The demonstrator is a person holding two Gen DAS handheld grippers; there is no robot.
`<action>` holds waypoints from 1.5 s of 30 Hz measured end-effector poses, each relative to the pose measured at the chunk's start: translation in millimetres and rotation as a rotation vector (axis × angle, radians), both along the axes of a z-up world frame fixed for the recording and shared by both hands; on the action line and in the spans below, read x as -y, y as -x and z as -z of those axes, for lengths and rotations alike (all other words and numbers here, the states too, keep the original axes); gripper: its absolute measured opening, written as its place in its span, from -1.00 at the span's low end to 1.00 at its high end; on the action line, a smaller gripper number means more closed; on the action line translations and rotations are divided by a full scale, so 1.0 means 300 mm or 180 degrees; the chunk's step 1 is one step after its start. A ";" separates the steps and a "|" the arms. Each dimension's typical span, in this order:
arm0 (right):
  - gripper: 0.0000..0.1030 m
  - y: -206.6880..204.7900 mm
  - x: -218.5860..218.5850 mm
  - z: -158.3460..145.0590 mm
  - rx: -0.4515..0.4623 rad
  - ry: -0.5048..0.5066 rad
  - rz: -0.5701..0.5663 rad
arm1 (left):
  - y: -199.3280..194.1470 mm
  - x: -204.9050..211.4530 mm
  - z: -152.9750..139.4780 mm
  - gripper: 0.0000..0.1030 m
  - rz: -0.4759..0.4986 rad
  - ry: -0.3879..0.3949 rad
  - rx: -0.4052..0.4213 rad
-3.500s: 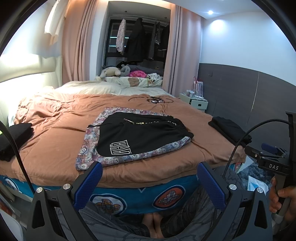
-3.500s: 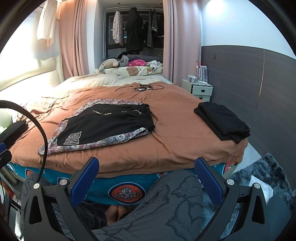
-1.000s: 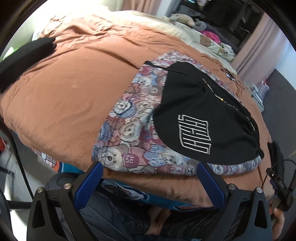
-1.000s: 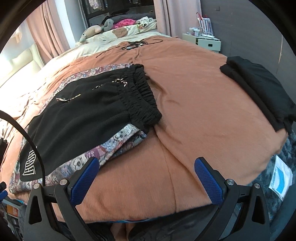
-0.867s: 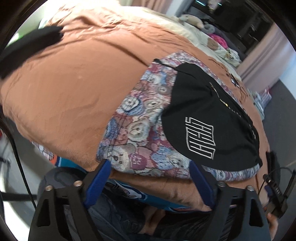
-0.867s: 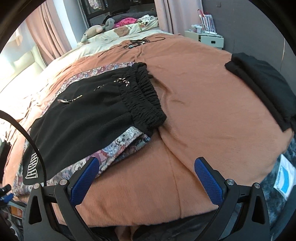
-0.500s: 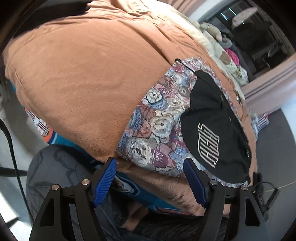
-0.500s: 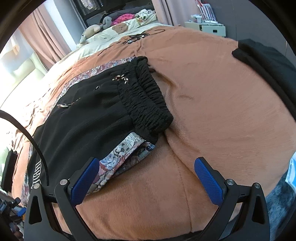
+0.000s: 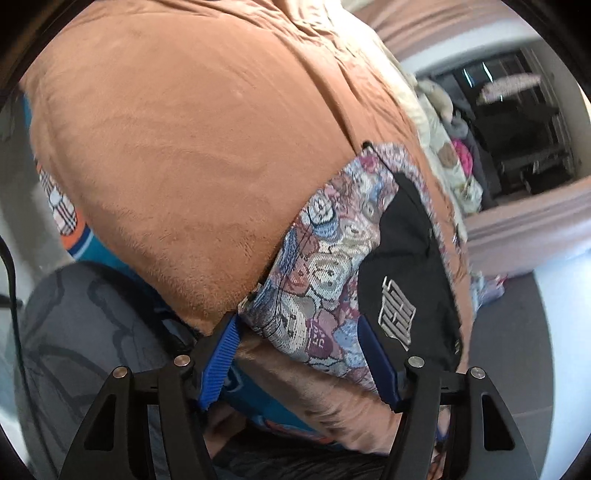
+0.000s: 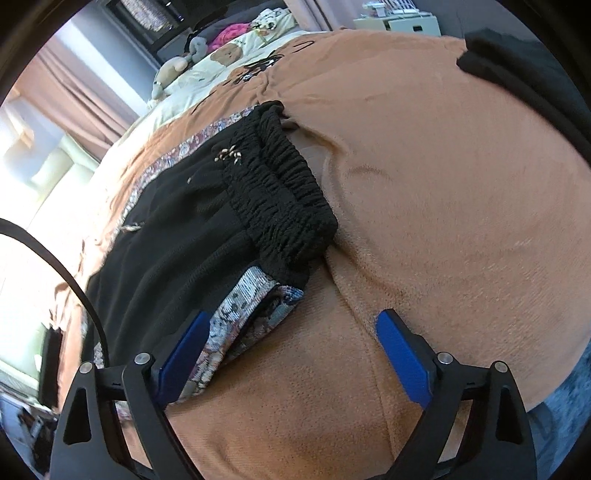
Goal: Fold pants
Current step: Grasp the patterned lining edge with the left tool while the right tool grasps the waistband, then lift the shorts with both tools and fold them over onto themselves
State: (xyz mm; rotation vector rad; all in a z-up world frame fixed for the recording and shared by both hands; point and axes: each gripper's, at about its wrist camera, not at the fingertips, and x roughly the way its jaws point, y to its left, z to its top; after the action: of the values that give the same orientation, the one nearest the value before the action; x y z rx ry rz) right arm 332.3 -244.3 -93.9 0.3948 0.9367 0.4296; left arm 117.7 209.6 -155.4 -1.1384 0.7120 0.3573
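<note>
Left wrist view motion-blurred toward the right – dark wardrobe opening [image 9: 517, 122] and the soft toys beside it unreadable. Far end of the black pants with white logo [image 9: 406, 266] squeezed at the lens edge, waistband not visible there. Near hem of the bear-print patterned cloth [image 9: 317, 280] partly hidden behind blue ribbed finger pads [image 9: 218, 358].

Right wrist view: folded black garment [image 10: 524, 70] cut off at the right rim. Pants' leg end hidden behind black cable [image 10: 70, 277] – logo out of sight. White nightstand [image 10: 399, 24] too small to detail.
</note>
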 end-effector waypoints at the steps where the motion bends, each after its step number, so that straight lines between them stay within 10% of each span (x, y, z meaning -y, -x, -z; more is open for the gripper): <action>1: 0.67 0.002 0.008 0.003 -0.0015 -0.0051 0.0001 | 0.004 -0.002 0.003 0.29 -0.0051 0.0039 0.0045; 5: 0.36 -0.023 0.018 0.021 -0.0130 -0.0315 -0.0077 | -0.002 0.004 0.006 0.21 -0.0159 0.0098 0.0118; 19: 0.21 -0.058 0.044 0.070 -0.0165 -0.0608 -0.0001 | -0.024 0.022 0.011 0.19 -0.0244 0.0054 0.0113; 22: 0.19 -0.076 0.028 0.073 -0.0156 -0.0646 -0.0070 | -0.015 0.010 0.022 -0.13 -0.0290 0.0036 0.0086; 26: -0.57 -0.111 0.029 0.090 -0.0221 -0.0672 -0.0137 | 0.000 -0.015 0.037 -0.67 -0.0331 0.0140 0.0081; 45: -0.75 -0.089 0.022 -0.038 0.0216 -0.0684 -0.0252 | -0.110 -0.021 -0.261 -0.83 0.0004 -0.0407 0.0561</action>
State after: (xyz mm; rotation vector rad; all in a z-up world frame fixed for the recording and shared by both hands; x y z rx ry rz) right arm 359.1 -250.9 -82.5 0.5363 0.8446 0.6153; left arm 150.8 215.8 -77.0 -1.0339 0.5276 0.2933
